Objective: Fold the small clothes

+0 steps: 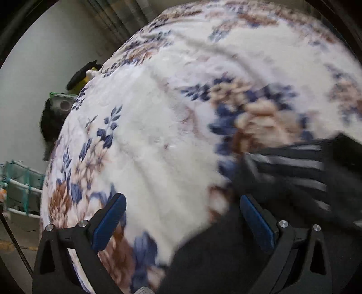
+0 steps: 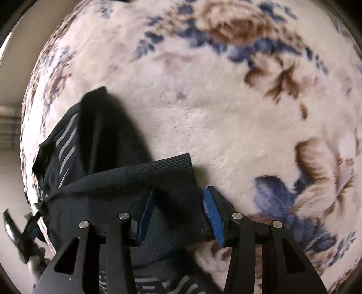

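Closest to me, the right claw point(image 2: 178, 211) stands with its two blue-padded fingers point(image 2: 146, 217) spread apart, one on each side of a dark sock point(image 2: 140, 181) that lies between them; the pads are not pressed on the cloth, so it has hold of nothing. The sock's ribbed cuff points out past the fingertips, and its grey-striped part shows lower down, near the claw's body. Just beyond it and to the left lies a second piece of dark cloth with grey stripes point(image 2: 74, 140), bunched up, touching the first one; whether it is another sock I cannot tell.

The left claw point(image 1: 182, 217) is wide open as well, its blue pads point(image 1: 108, 220) far apart and nothing gripped. Dark cloth shows between its fingers at the lower edge, and the striped fabric point(image 1: 291, 167) lies blurred beside the right-hand finger.

Everything rests on a fluffy white blanket point(image 2: 203, 117) printed with blue and brown flowers, spread across what seems to be a bed. Past the blanket's far left edge, in the left claw's view, there is a dark shape with something yellow point(image 1: 82, 75) on it, and lower down a green and white rack point(image 1: 20, 187). Behind them stands a pale wall point(image 1: 45, 45), with a curtain point(image 1: 117, 15) further along.
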Demonstrator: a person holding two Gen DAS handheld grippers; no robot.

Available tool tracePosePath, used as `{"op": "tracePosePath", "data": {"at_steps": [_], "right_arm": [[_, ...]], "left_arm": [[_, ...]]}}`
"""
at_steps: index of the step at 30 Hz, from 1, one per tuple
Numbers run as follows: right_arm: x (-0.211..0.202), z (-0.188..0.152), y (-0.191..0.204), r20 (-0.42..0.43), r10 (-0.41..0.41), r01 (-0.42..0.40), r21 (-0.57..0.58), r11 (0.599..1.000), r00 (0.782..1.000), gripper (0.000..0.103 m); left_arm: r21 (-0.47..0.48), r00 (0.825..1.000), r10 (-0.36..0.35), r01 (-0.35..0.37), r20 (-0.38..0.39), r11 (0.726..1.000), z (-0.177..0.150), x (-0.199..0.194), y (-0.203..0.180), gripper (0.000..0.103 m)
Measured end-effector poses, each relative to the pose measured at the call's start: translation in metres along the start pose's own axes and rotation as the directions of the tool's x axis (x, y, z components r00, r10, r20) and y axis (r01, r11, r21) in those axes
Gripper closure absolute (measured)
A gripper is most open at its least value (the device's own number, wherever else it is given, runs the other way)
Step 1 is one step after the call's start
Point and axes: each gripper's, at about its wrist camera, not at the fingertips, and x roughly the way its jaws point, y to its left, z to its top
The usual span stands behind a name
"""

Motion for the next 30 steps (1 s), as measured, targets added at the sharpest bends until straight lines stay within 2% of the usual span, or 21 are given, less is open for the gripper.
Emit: {"op": "tracePosePath", "data": {"at_steps": [2,3,4,6,9,11,13,16,19,23,26,30], "right_arm": [[0.003,0.001,-0.001,0.014,0.042,-0.042,0.024,0.999,0.999,0.055],[0.002,0.0,0.0,0.027,0.061,-0.062,0.02,0.998,0.998,0.064],[0.0,0.0,0.003,0.037,0.084,-0.084,0.006,0.996,0.996,0.081],[-0.005,-0.001,0.009,0.055,0.095,-0.094,-0.014,0.995,0.994,0.09],[-0.021,-0.01,0.019,0.073,0.101,-0.097,-0.064,0.993,0.992,0.091],[-0.026,-0.013,0.024,0.054,0.022,-0.015,-0.131,0.991,0.998,0.091],[-0.026,-0.016,0.028,0.036,0.011,-0.005,-0.149,0.989,0.999,0.09],[-0.02,-0.016,0.027,0.0,-0.008,0.008,-0.14,0.99,1.0,0.087],[-0.019,-0.014,0.027,-0.006,-0.011,0.01,-0.123,0.992,1.0,0.086],[-0.026,-0.014,0.024,-0.007,-0.014,0.013,-0.107,0.994,1.0,0.082],[-0.03,-0.021,0.021,-0.012,-0.004,0.003,-0.088,0.996,1.0,0.082],[-0.03,-0.039,0.025,-0.011,0.048,-0.048,-0.043,0.998,0.999,0.082]], "left_arm": [[-0.024,0.999,0.024,-0.025,-0.031,0.999,0.006,0.015,0.011,0.0],[-0.048,0.999,0.022,-0.024,-0.042,0.999,0.009,0.021,0.02,0.0],[-0.078,0.998,0.008,-0.013,-0.057,0.997,0.011,0.027,0.03,0.0],[-0.122,0.997,-0.015,0.006,-0.076,0.993,0.009,0.032,0.044,0.0],[-0.14,0.997,-0.06,0.053,-0.044,0.989,0.004,0.011,0.054,0.0],[-0.143,0.994,-0.112,0.112,0.01,0.983,-0.006,-0.017,0.058,0.0],[-0.114,0.988,-0.15,0.154,0.04,0.981,-0.017,-0.034,0.048,0.0],[0.008,0.992,-0.113,0.113,0.055,0.994,-0.026,-0.037,0.011,0.0],[0.066,0.998,-0.055,0.052,0.038,0.996,-0.025,-0.012,-0.009,0.0],[0.025,0.992,-0.111,0.109,0.057,0.994,-0.02,0.006,0.006,0.0],[0.011,0.993,-0.083,0.083,0.088,0.997,-0.02,0.005,0.018,0.0],[-0.038,0.999,-0.019,0.021,0.042,0.999,-0.014,0.017,0.035,0.0]]}}
